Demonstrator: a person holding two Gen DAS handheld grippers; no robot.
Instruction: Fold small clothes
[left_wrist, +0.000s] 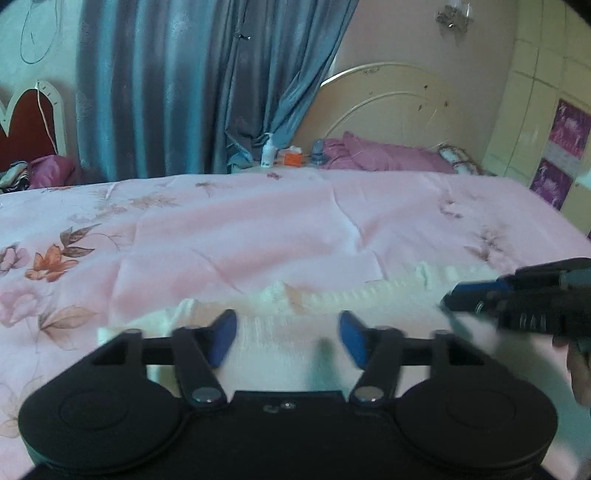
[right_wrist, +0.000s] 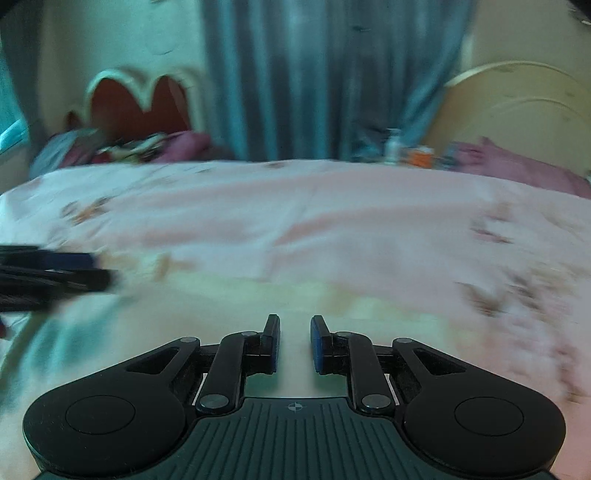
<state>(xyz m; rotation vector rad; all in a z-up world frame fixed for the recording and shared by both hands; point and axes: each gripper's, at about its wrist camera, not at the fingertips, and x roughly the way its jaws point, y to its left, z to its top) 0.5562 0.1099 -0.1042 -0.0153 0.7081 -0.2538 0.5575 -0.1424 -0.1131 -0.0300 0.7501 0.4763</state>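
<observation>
A small white garment (left_wrist: 288, 332) with a ruffled far edge lies flat on the pink floral bedsheet (left_wrist: 258, 221). My left gripper (left_wrist: 288, 338) is open just above its near part, with nothing between its blue pads. My right gripper (right_wrist: 294, 341) hovers over the same white garment (right_wrist: 258, 295), its jaws a narrow gap apart and empty. The right gripper also shows in the left wrist view (left_wrist: 517, 299) at the garment's right end. The left gripper shows blurred at the left edge of the right wrist view (right_wrist: 55, 277).
A cream headboard (left_wrist: 388, 110) and purple pillows (left_wrist: 380, 155) lie beyond the bed's far edge. A white bottle (left_wrist: 267, 151) and an orange box (left_wrist: 291, 157) stand by blue curtains (left_wrist: 184, 85). A red heart-shaped headboard (left_wrist: 29, 122) is at far left.
</observation>
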